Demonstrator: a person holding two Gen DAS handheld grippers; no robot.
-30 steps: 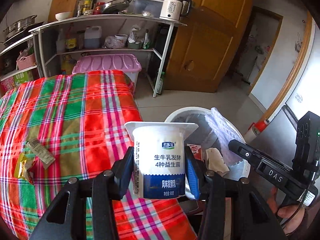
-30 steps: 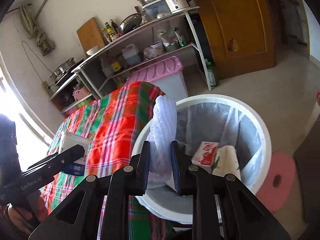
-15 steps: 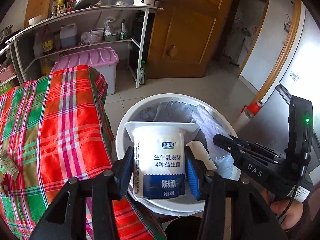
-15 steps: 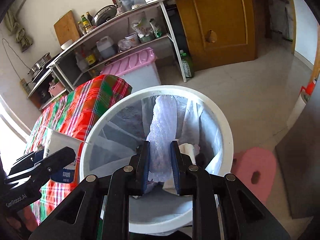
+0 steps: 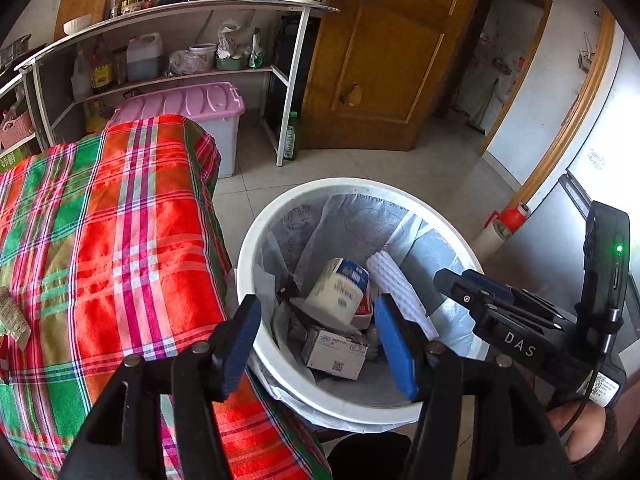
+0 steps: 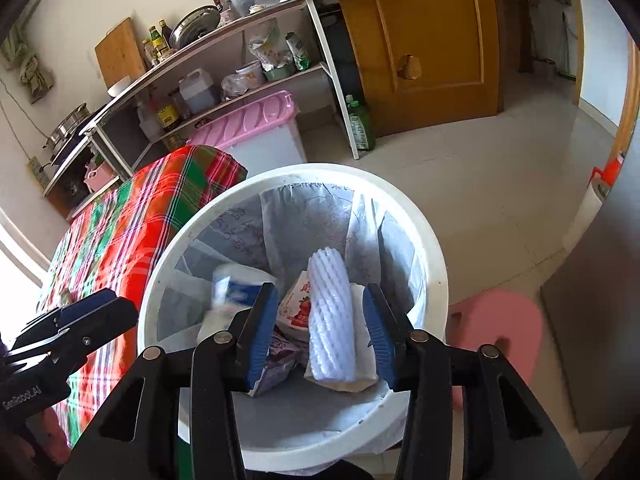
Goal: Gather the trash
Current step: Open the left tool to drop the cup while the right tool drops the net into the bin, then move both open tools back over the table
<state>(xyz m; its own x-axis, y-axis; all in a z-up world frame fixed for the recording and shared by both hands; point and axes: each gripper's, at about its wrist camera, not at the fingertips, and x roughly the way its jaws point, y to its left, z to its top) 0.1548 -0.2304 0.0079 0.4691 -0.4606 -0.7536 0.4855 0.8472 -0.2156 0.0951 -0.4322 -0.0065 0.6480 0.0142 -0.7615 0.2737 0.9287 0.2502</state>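
Note:
Both grippers hang over the white lined trash bin (image 5: 250, 280) (image 6: 434, 264) with their jaws opening. My left gripper (image 5: 318, 340) holds nothing; the white and blue yogurt cup (image 5: 340, 288) lies tilted inside the bin and looks blurred in the right wrist view (image 6: 224, 292). Nothing is gripped by my right gripper (image 6: 320, 334) either; the white foam net sleeve (image 6: 330, 320) (image 5: 396, 284) rests on the trash below, clear of the pads. Each gripper shows in the other's view: the right (image 5: 444, 280), the left (image 6: 124, 312).
A table with a red and green plaid cloth (image 5: 120, 240) touches the bin's left side; a wrapper (image 5: 12, 316) lies at its left edge. The bin also holds a small carton (image 5: 336, 350) and a strawberry carton (image 6: 298, 308). A pink stool (image 6: 500, 328) stands to the right.
Both grippers swung from the table to above the bin and opened. The yogurt cup left the left jaws and the foam net left the right jaws; both dropped into the bin.

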